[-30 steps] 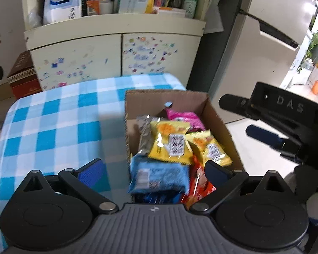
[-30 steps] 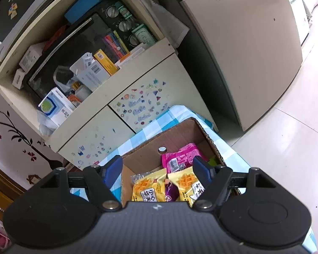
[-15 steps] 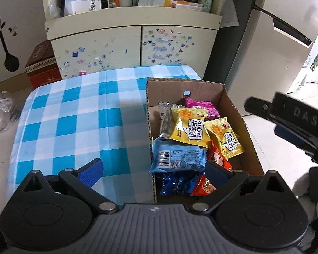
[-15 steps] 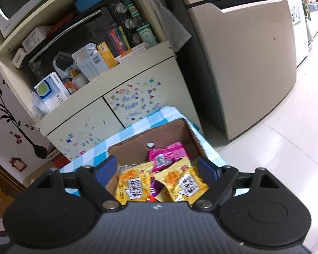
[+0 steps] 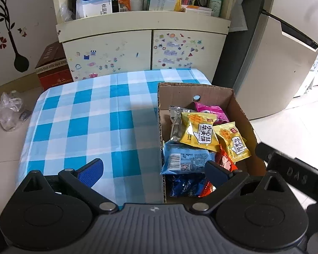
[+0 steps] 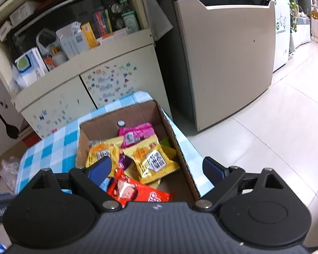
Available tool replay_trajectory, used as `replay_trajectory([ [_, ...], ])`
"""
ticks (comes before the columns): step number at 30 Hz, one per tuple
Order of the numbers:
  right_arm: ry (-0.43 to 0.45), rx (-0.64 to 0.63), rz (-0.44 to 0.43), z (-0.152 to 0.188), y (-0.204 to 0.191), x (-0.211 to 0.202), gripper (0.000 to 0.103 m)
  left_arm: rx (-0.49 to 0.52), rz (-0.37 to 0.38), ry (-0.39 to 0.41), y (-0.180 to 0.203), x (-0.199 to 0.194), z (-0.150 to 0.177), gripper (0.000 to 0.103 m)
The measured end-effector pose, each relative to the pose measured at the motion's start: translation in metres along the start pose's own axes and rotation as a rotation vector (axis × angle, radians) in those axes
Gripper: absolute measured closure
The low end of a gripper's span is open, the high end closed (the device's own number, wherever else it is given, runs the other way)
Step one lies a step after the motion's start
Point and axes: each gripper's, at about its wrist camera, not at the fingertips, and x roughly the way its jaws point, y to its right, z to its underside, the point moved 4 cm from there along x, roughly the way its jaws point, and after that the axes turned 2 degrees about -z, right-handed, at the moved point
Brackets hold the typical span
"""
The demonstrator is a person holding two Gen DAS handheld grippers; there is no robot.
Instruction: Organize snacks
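Both grippers' jaws spread, empty, above snack-filled cardboard box (image 5: 239,110); bottom hidden.

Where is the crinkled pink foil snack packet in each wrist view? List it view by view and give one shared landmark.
Left wrist view: the pink foil snack packet lies at the far end of the open brown cardboard box, right of centre.
Right wrist view: the same packet sits mid-frame, beyond the yellow waffle packets.
Shared landmark: the small round grey cap just behind the packet.
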Motion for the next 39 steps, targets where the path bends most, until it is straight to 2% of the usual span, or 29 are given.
replay_trajectory([
  [9, -0.023, -0.054, 0.021, 0.007, -0.003, -0.004, 0.010, 0.019, -0.039, -0.006, 0.002, 0.008, 0.001, 0.000],
  [17, -0.046, -0.068, 0.040, 0.010, -0.005, 0.000, 0.010, 0.063, -0.124, 0.001, 0.004, 0.017, 0.003, 0.000],
  [25, -0.059, -0.108, 0.056, 0.012, -0.012, 0.003, 0.010, 0.103, -0.173, 0.009, 0.009, 0.019, 0.003, 0.000],
  [34, -0.070, -0.076, 0.062, 0.012, -0.009, 0.006, 0.010, 0.089, -0.139, -0.012, 0.008, 0.022, 0.002, 0.000],
  [39, -0.075, -0.076, 0.061, 0.011, -0.009, 0.008, 0.009, 0.089, -0.152, -0.013, 0.008, 0.022, 0.002, 0.000],
])
